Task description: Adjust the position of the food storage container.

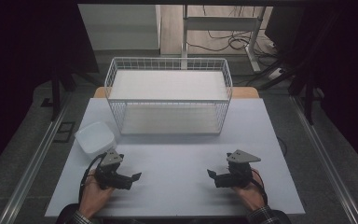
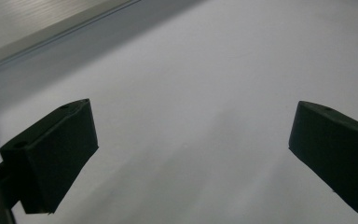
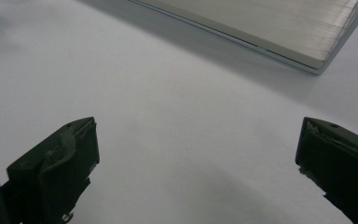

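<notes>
Two black hand-held grippers rest low over a white tabletop [image 1: 177, 154], each held by a hand at the near edge. My left gripper [image 1: 136, 177] lies near the front left, pointing toward the middle, jaws wide apart with nothing between them [image 2: 191, 154]. My right gripper [image 1: 210, 173] lies near the front right, pointing left toward the other, open and empty as well [image 3: 198, 163]. A white wire basket [image 1: 168, 95] with two flat shelves stands at the back middle of the table. A white square tub [image 1: 95, 136] sits on the left, just beyond my left gripper.
Metal rails [image 1: 32, 163] run along both sides of the table. Beyond the table are a desk frame [image 1: 219, 28] and loose cables [image 1: 233, 44] on the floor. A bright metal edge [image 3: 270, 28] crosses the top of the right gripper view.
</notes>
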